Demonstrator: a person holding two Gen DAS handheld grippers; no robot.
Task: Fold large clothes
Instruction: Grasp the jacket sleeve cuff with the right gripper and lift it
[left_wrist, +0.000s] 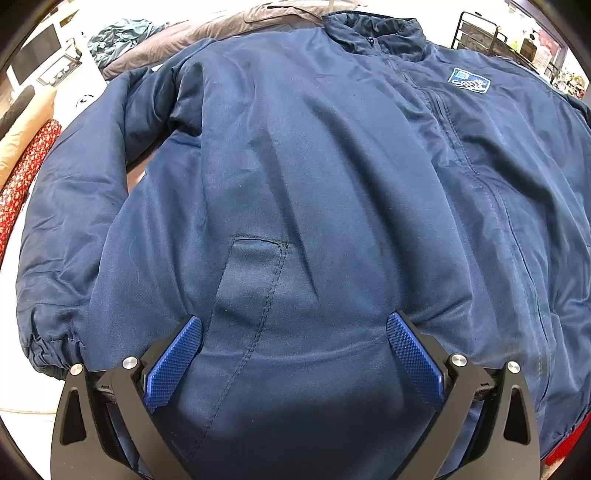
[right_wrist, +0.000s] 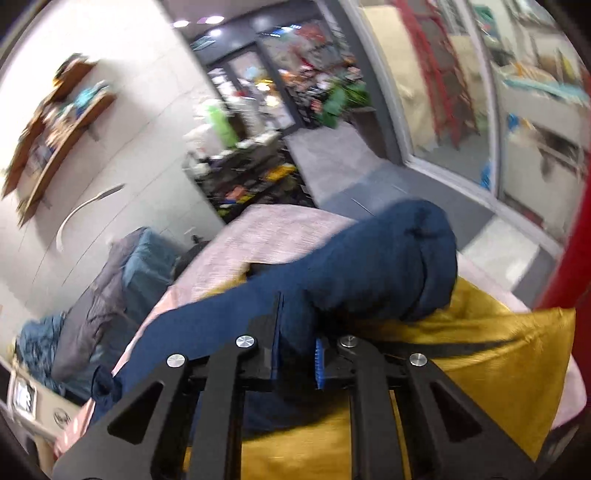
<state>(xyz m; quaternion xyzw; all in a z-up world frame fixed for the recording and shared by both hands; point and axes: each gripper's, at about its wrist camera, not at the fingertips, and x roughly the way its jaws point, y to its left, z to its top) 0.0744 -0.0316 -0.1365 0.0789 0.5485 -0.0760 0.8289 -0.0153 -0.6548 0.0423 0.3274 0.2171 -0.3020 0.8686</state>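
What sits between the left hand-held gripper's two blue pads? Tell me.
In the left wrist view, jacket fabric near the pocket lies between the left hand-held gripper's open pads.

A navy blue jacket (left_wrist: 314, 177) is seen laid out flat, front side up, filling most of the left wrist view. Its collar (left_wrist: 373, 33) is turned toward the top of the frame, and the front zip runs down the right side, closed as far as can be seen. A light blue logo patch (left_wrist: 470, 82) is sewn on the chest at upper right. A slanted welt pocket (left_wrist: 255, 280) is stitched at lower centre. One sleeve (left_wrist: 74, 229) is spread down the left edge, ending in a gathered elastic cuff. In the blurred right wrist view, what appears to be the other sleeve (right_wrist: 369, 258) is seen lifted, bunched and pinched.
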